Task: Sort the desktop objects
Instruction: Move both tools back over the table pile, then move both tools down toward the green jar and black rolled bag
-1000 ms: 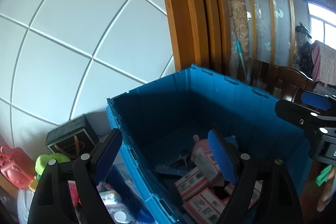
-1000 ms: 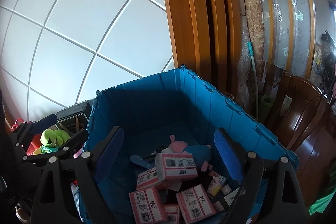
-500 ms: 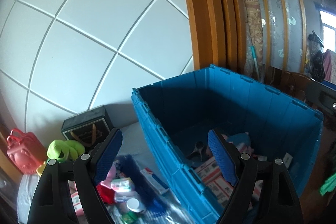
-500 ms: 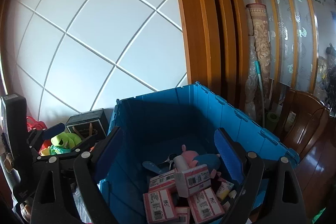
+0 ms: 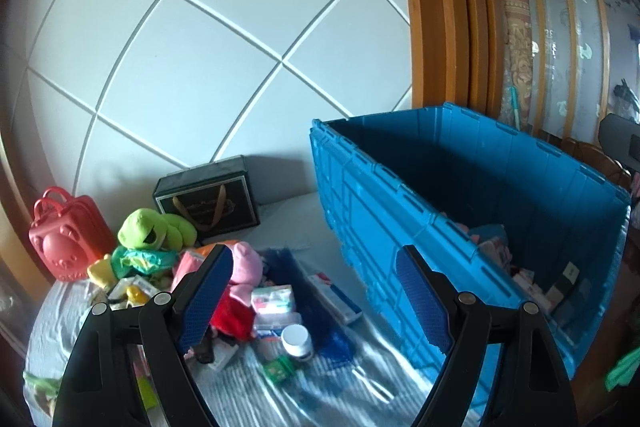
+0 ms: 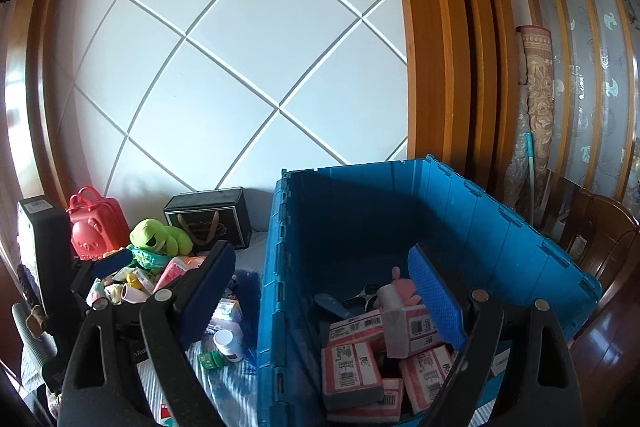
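Note:
A large blue crate [image 5: 400, 211] stands on the right of the table, and in it lie several pink barcoded boxes [image 6: 352, 367] and a pink plush [image 6: 404, 285]. Left of it is a pile: a pink pig plush [image 5: 244, 271], a green plush [image 5: 148, 227], a tissue pack [image 5: 274, 301], a white-capped bottle [image 5: 297, 339] and a flat white box [image 5: 336, 297]. My left gripper [image 5: 314, 255] hangs open and empty above the pile, beside the crate's left wall. My right gripper [image 6: 320, 251] is open and empty, straddling that wall [image 6: 276, 267]. The left gripper [image 6: 112, 263] also shows at the right wrist view's left edge.
A red toy suitcase [image 5: 68, 239] and a black gift box [image 5: 208, 199] stand at the back against the white panelled wall. A pale striped cloth [image 5: 360, 379] covers the table. Wooden frames and a rolled rug [image 6: 538, 99] lie behind the crate, a wooden chair [image 6: 604, 239] to its right.
Both grippers have swung left, off the crate's inside and toward the pile. The crate has slid to the right in both views and the pile has come into sight. The jaws stay as wide.

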### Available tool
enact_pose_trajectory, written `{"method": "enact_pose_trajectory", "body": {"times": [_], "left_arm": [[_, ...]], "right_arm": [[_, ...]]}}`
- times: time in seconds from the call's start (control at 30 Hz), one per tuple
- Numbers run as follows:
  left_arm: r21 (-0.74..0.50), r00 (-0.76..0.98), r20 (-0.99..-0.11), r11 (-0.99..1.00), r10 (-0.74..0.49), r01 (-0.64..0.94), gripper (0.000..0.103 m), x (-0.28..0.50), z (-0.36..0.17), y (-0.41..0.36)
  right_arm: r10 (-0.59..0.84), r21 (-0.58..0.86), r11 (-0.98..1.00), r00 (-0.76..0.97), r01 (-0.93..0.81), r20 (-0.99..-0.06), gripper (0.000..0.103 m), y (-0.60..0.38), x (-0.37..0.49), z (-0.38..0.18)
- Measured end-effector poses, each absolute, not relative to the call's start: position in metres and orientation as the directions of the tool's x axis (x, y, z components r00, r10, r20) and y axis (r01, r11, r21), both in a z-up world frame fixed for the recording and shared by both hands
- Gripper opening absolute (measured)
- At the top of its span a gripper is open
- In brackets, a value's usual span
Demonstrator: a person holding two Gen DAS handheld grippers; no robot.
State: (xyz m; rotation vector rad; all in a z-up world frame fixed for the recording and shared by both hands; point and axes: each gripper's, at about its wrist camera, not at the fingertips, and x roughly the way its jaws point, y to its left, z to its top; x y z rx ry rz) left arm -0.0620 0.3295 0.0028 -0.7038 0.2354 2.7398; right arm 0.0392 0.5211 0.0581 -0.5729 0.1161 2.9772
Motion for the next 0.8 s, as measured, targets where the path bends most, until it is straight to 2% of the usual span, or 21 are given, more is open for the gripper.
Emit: {"method": "enact_pose_trajectory", "body": {"times": [0.33,0.53,0.8], "left_arm": [[0.116,-0.842,-0.518,-0.962,0.154,-0.247,0.084,-0.037,-0.024,0.189],[0.143,-0.822,-0.559,-0.964,0.108,-0.224,0.085,-0.031,-0.053,0.114],[0.112,-0.791,-0.600,-0.966,0.120,-0.231,0.084,-0.026,-0.086,0.065]], "right_arm": [[-0.017,0.046,-0.999,-0.907,-0.002,-0.422,0.089,0.421,0.045,0.034],[-0.062,0.060,-0.998,-0.844,0.035,-0.533,0.089,0.356,0.032,-0.016],[-0.060,0.055,-0.998,-0.748,0.031,-0.660,0.089,0.293,0.015,-0.086]]}}
